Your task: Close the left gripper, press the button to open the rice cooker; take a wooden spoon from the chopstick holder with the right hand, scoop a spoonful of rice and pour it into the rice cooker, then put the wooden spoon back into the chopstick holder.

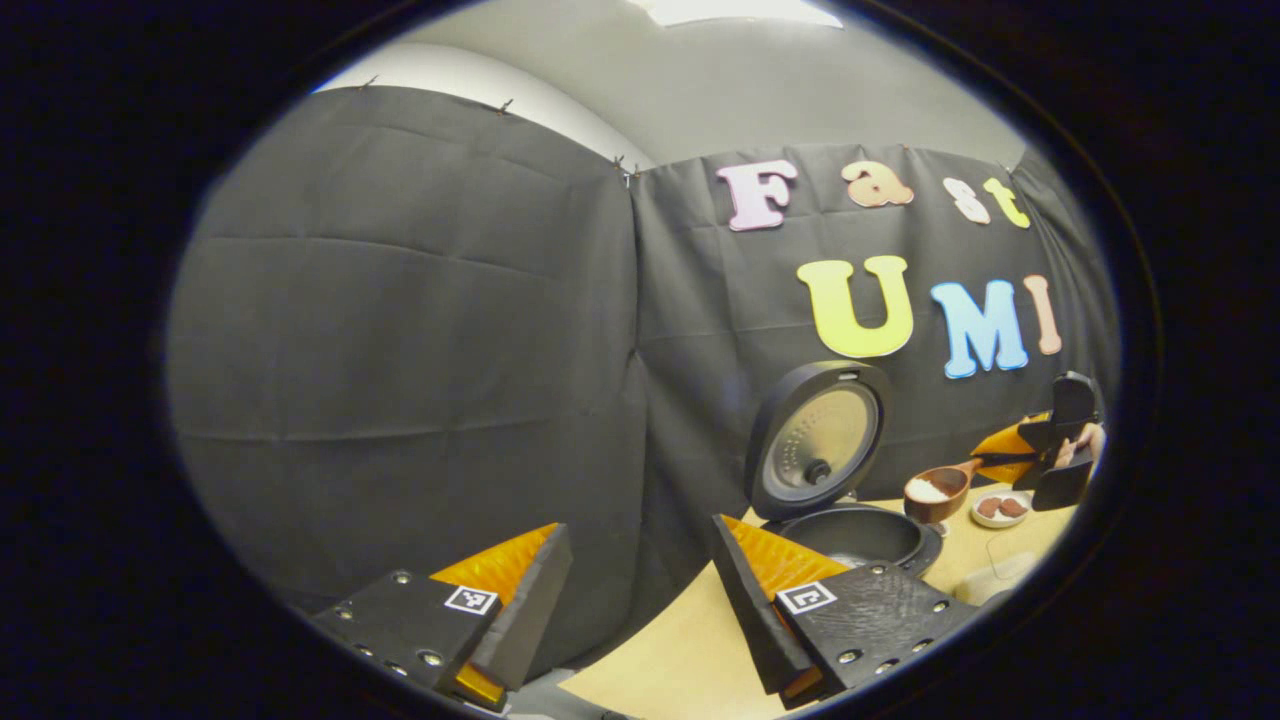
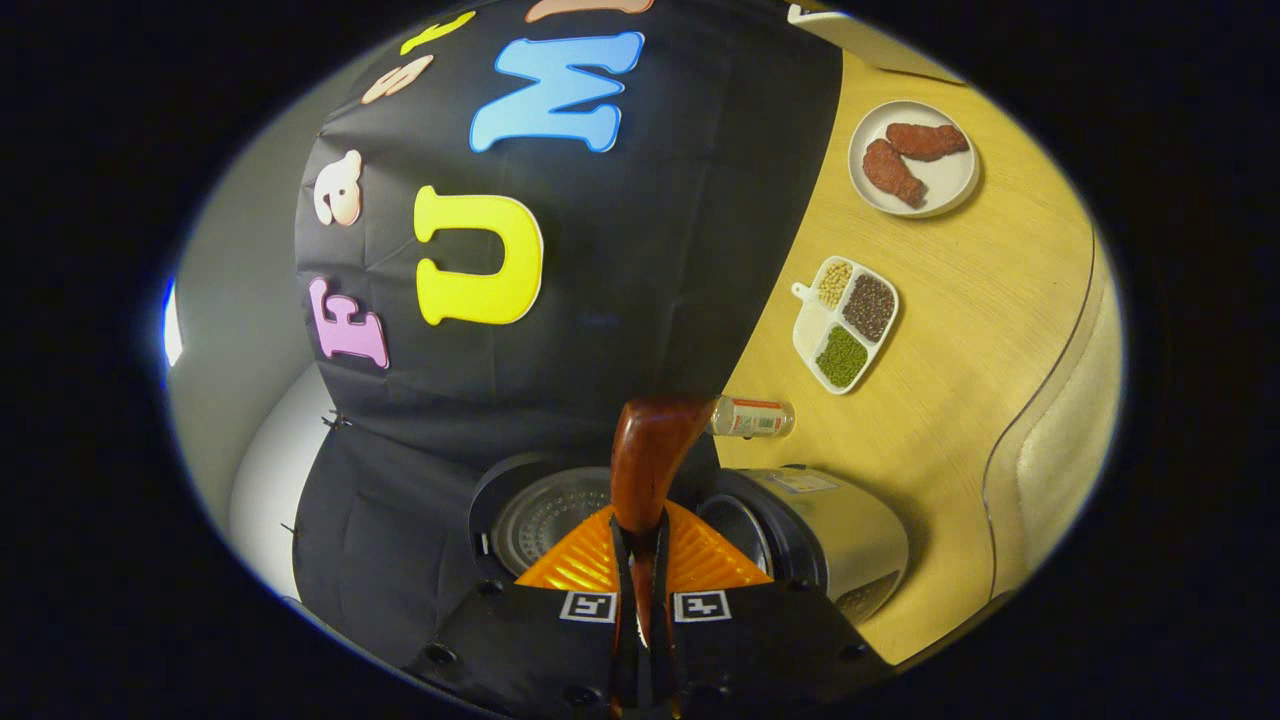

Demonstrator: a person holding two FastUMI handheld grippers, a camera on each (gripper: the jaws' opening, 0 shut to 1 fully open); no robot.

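Observation:
The rice cooker (image 1: 860, 535) stands open on the wooden table, its round lid (image 1: 815, 440) raised upright behind the dark inner pot. A wooden spoon (image 1: 935, 490) with white rice in its bowl hovers just right of the pot's rim. My right gripper (image 1: 1005, 458), held by a hand, grips its handle. In the right gripper view, that gripper (image 2: 640, 520) is shut on the spoon (image 2: 650, 450), whose bowl points toward the open cooker (image 2: 800, 530) and lid (image 2: 545, 515). My left gripper (image 1: 640, 545) stays open, fingers wide apart, left of the cooker and holding nothing.
A white plate (image 2: 912, 158) with two red-brown pieces sits on the table (image 2: 960, 330); it also lies beside the spoon in the left gripper view as the plate (image 1: 1000, 508). A divided tray (image 2: 845, 322) of beans and a small bottle (image 2: 752, 416) lie near the cooker.

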